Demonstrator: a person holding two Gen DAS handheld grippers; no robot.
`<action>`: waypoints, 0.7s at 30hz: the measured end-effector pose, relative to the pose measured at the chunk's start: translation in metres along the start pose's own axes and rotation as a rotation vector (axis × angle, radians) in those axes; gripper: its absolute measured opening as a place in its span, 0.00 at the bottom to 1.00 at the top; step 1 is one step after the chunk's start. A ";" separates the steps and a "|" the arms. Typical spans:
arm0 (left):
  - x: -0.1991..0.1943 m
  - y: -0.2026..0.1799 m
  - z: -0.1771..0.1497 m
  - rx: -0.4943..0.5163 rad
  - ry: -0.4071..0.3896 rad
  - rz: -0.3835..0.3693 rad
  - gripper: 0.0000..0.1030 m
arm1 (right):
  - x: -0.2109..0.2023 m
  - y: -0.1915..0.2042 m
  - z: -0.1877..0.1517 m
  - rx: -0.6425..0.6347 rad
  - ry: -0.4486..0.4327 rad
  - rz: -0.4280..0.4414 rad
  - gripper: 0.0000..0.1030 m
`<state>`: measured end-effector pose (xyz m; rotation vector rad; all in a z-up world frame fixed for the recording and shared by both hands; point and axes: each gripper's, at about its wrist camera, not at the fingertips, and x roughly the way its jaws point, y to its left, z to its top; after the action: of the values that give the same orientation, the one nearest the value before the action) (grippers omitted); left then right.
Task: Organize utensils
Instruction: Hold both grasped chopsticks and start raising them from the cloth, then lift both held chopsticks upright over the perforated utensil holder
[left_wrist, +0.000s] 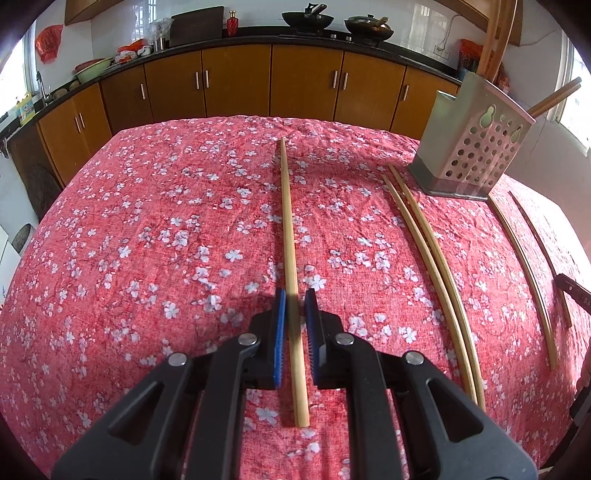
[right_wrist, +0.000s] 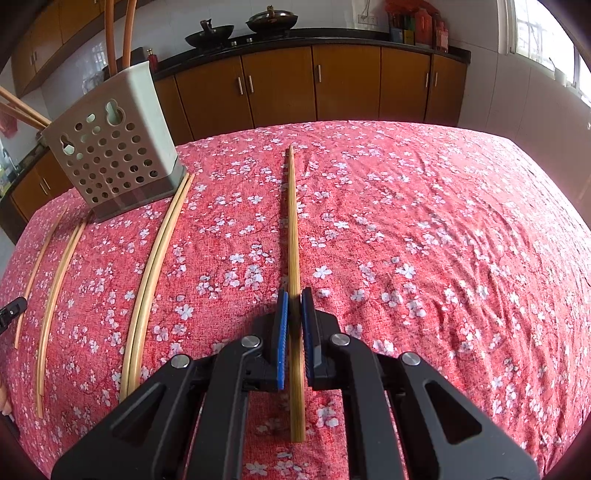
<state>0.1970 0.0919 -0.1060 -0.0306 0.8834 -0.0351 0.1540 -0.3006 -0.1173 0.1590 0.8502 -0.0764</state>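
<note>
**A:** Status on both grippers?

**B:** Left gripper (left_wrist: 295, 295): blue pads on either side of a single chopstick (left_wrist: 289, 229), jaws nearly together. I see a sliver of gap on the right pad, so clamped or just about; the near end is blurred, can't confirm full contact. The stick runs straight away from the camera over the red floral tablecloth (left_wrist: 147, 221).

**A:** Right?

**B:** Right gripper (right_wrist: 294, 295): closed on its own chopstick (right_wrist: 293, 221), pads tight against both sides. Same layout, the stick points straight ahead and its thick end pokes out behind the pads.

**A:** Are the sticks lifted or lying on the cloth?

**B:** Can't tell from the wrist views. Both grippers are pitched down at the table.

**A:** Where's the holder?

**B:** Perforated utensil holder (right_wrist: 110, 147) stands upright on the cloth, between the two grippers: far right in the left view, far left in the right view. A few chopsticks already stand in it, leaning out over the rim.

**A:** Loose ones left?

**B:** Yes. A pair of chopsticks (right_wrist: 155, 258) lies side by side, touching, far ends just beside the holder's base. Two more singles (right_wrist: 59, 266) lie apart from each other on the holder's other side. All run roughly parallel to the gripped ones.

**A:** Background?

**B:** Kitchen counter with orange cabinets (left_wrist: 236, 81), two woks (left_wrist: 306, 18) on top.
</note>
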 end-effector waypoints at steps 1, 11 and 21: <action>-0.001 -0.001 0.000 0.006 0.001 0.006 0.12 | 0.000 0.000 0.000 0.002 0.000 0.002 0.08; -0.014 -0.005 0.002 0.045 -0.017 0.038 0.08 | -0.028 0.000 0.003 -0.014 -0.060 0.011 0.08; -0.109 -0.002 0.041 -0.001 -0.266 -0.062 0.08 | -0.122 0.002 0.041 0.000 -0.341 0.053 0.08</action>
<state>0.1596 0.0949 0.0037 -0.0619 0.6159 -0.0863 0.1044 -0.3054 0.0011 0.1630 0.5053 -0.0519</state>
